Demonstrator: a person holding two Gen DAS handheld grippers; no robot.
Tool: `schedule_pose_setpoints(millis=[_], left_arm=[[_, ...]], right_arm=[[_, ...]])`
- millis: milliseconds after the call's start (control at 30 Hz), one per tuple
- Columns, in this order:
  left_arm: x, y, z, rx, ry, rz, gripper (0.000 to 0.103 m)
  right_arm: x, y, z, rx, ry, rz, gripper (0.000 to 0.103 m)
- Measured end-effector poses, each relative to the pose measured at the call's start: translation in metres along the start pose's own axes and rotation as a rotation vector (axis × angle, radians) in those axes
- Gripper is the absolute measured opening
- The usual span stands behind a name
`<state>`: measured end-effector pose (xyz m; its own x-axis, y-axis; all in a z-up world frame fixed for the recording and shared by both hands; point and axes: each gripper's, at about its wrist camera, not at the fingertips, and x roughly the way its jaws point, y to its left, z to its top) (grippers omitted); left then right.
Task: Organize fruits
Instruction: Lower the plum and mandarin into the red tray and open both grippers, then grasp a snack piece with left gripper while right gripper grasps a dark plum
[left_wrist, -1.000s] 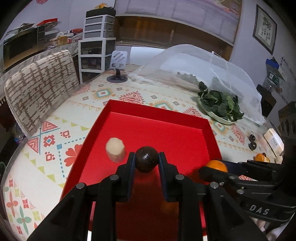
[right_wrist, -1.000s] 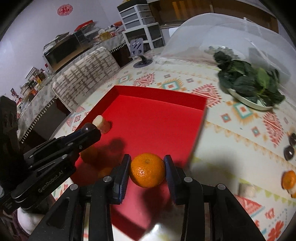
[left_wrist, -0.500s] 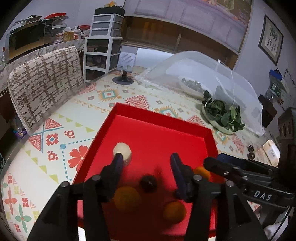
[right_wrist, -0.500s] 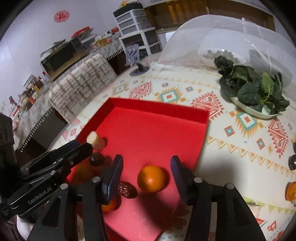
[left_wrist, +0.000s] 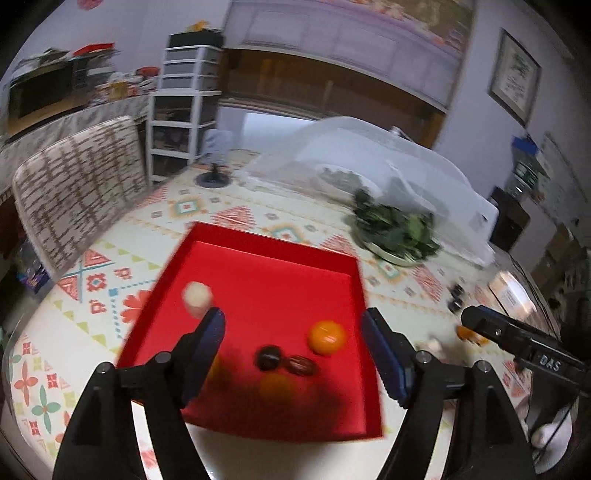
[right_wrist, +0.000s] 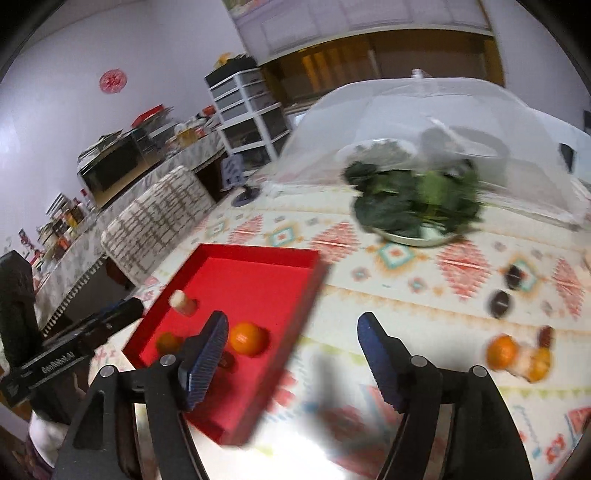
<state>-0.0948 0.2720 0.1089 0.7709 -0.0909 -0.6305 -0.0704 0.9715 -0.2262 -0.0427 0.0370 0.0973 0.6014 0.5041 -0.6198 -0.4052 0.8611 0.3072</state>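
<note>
A red tray (left_wrist: 269, 240) lies on the patterned tablecloth. In it rest a mandarin (left_wrist: 327, 336), a dark round fruit (left_wrist: 268, 357), a brown date-like fruit (left_wrist: 303, 365), a pale round piece (left_wrist: 197, 295) and a blurred orange fruit (left_wrist: 275, 386) in shadow. My left gripper (left_wrist: 293, 328) hovers above the tray's near half, its jaws opening with nothing between the pads. My right gripper (right_wrist: 291, 328) hangs over the tray's right rim (right_wrist: 312, 280) and the cloth, jaws opening and empty. The mandarin (right_wrist: 246, 338) sits just left of its left finger.
Loose on the cloth at the right are an orange (right_wrist: 501, 350), a peeled piece (right_wrist: 532, 363) and two dark fruits (right_wrist: 500, 302). A plate of greens (right_wrist: 413, 206) stands by a mesh food cover (right_wrist: 424, 118). A patterned chair (left_wrist: 77, 184) is at the table's left edge.
The left gripper let go of the dark fruit and the right let go of the mandarin; both fruits now lie in the tray. Both grippers opened, rose and drew back; the right swung rightward.
</note>
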Motion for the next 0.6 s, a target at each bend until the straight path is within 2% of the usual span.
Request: schedule_pose_setpoints(millis=[200,367,600], left_arm=[[-0.003,-0.050,-0.015,0.082,0.017,-0.074,0.077],[0.010,-0.090,-0.028,0.126,0.058,-0.123,0.078],[0.031,-0.130,-0.045,0.204,0.119,-0.148,0.078]], right_arm=[[-0.056,-0.076,-0.032,0.072,-0.025,-0.135,0.078],[-0.098,-0.148,-0.058,0.180,-0.034,-0.239,0.078],[-0.143,-0.213,-0.089,0.260,-0.055,-0.339,0.078]])
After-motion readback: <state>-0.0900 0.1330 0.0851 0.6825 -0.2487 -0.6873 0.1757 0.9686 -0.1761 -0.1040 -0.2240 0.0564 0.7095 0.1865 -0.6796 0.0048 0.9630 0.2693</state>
